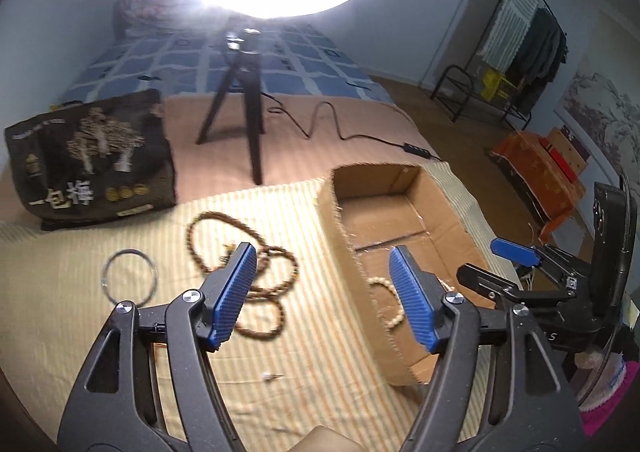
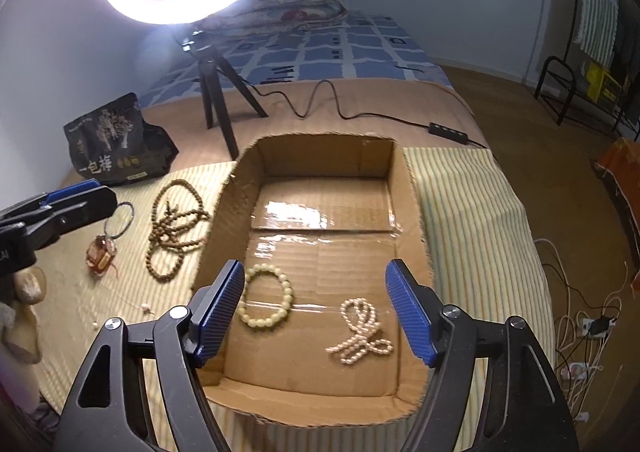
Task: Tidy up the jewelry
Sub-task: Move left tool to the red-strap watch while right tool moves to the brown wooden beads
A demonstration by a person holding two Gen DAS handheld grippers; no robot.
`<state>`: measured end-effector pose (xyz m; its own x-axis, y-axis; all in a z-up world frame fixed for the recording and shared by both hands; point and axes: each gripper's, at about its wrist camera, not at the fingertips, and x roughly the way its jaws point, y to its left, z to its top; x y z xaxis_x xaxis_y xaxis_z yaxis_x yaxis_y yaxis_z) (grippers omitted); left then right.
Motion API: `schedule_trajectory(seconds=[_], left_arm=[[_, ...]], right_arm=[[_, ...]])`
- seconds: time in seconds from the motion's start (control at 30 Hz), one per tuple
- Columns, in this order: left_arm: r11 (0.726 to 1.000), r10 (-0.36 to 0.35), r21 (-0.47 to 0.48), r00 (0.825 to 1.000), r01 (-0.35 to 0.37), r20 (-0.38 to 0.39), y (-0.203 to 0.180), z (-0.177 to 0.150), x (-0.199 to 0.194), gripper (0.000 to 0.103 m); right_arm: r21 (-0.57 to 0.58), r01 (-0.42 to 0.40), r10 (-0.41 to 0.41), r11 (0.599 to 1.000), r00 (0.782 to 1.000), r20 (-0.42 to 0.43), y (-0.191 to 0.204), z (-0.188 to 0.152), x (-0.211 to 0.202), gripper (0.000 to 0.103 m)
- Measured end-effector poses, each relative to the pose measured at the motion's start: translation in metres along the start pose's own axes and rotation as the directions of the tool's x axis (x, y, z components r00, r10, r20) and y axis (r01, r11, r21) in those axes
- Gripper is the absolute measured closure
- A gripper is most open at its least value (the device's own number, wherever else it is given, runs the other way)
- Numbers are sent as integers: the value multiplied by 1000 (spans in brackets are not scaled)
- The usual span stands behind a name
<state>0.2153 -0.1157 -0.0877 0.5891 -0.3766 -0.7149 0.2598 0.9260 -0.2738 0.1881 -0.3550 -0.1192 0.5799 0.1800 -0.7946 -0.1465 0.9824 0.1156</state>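
An open cardboard box [image 2: 412, 212] lies on a striped cloth [image 2: 460, 196]. Inside it lie a pale green bead bracelet [image 2: 267, 297] and a coiled pearl necklace [image 2: 360, 332]. Left of the box on the cloth lie a long brown bead necklace [image 2: 174, 228], a thin ring bangle [image 2: 120, 218] and a small amber-red trinket [image 2: 100, 254]. My right gripper [image 2: 316, 304] is open and empty above the box's near part. My left gripper [image 1: 324, 292] is open and empty above the cloth, between the brown necklace [image 1: 256, 252] and the box [image 1: 340, 220]. The bangle [image 1: 129, 276] lies to its left.
A ring light on a black tripod [image 2: 218, 92] stands behind the box, its cable and switch [image 2: 448, 131] running right. A dark printed bag [image 2: 116, 144] sits at the back left. Small loose beads [image 1: 267, 376] lie on the cloth. Cables [image 2: 580, 324] lie on the floor at right.
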Motion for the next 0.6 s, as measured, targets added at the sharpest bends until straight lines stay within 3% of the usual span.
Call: schedule_trajectory(seconds=[0.37, 0.6], left_arm=[[995, 70, -69, 997, -68, 22, 73, 5, -36, 32], [979, 119, -170, 993, -115, 11, 140, -7, -56, 32]], right_arm=[[-19, -84, 84, 996, 996, 11, 39, 13, 7, 24], [-39, -133, 134, 990, 991, -1, 70, 23, 14, 24]])
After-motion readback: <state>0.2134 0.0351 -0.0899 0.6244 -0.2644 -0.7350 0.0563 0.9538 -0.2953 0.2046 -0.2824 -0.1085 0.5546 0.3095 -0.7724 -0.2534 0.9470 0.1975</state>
